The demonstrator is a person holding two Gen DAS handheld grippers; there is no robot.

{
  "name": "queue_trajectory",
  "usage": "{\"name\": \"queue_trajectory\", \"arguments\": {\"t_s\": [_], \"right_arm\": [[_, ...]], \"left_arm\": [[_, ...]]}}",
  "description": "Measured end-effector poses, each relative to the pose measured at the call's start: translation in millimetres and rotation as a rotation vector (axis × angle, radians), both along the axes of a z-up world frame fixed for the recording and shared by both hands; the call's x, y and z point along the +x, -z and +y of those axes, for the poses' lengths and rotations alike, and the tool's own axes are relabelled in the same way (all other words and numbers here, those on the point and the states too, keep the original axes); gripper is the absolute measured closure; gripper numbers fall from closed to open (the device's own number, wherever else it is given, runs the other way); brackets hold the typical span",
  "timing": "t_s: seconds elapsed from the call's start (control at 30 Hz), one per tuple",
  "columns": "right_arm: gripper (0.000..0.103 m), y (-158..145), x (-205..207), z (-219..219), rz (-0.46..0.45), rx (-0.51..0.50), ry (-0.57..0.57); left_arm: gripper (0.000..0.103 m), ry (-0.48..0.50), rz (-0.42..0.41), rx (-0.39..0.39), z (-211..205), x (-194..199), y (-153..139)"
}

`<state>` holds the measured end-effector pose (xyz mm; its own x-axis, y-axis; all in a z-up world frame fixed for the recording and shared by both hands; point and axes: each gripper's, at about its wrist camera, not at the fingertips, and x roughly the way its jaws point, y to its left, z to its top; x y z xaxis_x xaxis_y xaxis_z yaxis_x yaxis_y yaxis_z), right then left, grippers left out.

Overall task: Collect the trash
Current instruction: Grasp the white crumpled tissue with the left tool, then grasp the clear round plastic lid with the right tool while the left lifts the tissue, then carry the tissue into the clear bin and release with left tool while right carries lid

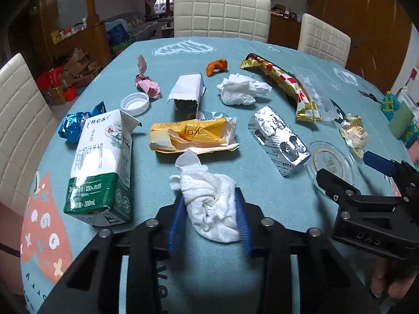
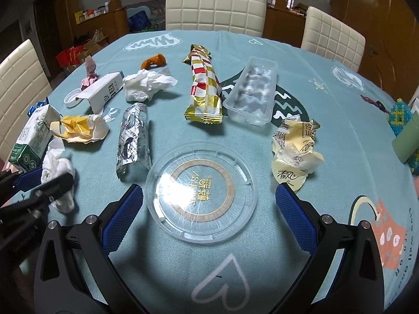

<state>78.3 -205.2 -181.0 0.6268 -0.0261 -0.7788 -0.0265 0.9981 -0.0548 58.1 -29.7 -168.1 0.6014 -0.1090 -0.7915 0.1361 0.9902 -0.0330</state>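
Trash lies scattered on a teal tablecloth. My left gripper [image 1: 209, 196] is shut on a crumpled white tissue [image 1: 209, 206] near the table's front edge; the tissue also shows in the right wrist view [image 2: 56, 167]. My right gripper [image 2: 209, 201] is open, its blue pads either side of a clear round plastic lid [image 2: 200, 192] that lies flat on the cloth. A green-and-white milk carton [image 1: 100, 167] lies left of the tissue. A yellow wrapper [image 1: 192, 136] lies just beyond it.
Also on the table: a foil pill blister [image 2: 133, 138], a gold checked wrapper [image 2: 204, 86], a clear plastic tray [image 2: 251, 91], a cream wrapper [image 2: 296, 151], another tissue [image 1: 241, 89], a white box [image 1: 187, 91], a bottle cap [image 1: 134, 103]. White chairs [image 1: 221, 13] surround the table.
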Motion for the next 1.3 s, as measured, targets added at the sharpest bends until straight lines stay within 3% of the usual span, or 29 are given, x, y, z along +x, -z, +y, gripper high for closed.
{"name": "queue_trajectory", "arguments": {"t_s": [0.27,0.4,0.57,0.6,0.67,0.93,1.1,1.3], "right_arm": [[0.003,-3.0,-9.1,-7.4,-0.006,0.073,-0.026],[0.003,3.0,-4.9,-4.6,0.041,0.124,-0.050],[0.003,14.9,7.3,2.5,0.079,0.056,-0.015],[0.003,14.8,8.0,1.2,0.075,0.063,-0.009],[0.016,12.6,7.0,0.4,0.051,0.073,-0.004],[0.017,-29.0,-19.2,17.1,-0.109,-0.019,0.012],[0.016,-60.1,-22.0,47.9,-0.135,0.027,-0.109],[0.016,-73.4,-8.1,114.9,-0.117,0.089,-0.290]], "left_arm": [[0.075,-0.016,-0.070,-0.003,12.1,-9.0,-22.3],[0.075,-0.032,-0.091,-0.015,21.7,-10.2,-31.0],[0.075,-0.036,-0.088,-0.023,29.3,-8.4,-30.2],[0.075,-0.035,-0.085,-0.025,30.9,-8.8,-29.9],[0.075,-0.035,-0.079,-0.026,33.3,-8.2,-29.1],[0.075,-0.028,-0.136,-0.045,42.1,-15.5,-42.8],[0.075,-0.062,-0.191,-0.054,63.8,-22.5,-56.4],[0.075,-0.201,-0.226,0.007,132.9,-31.1,-62.5]]}}
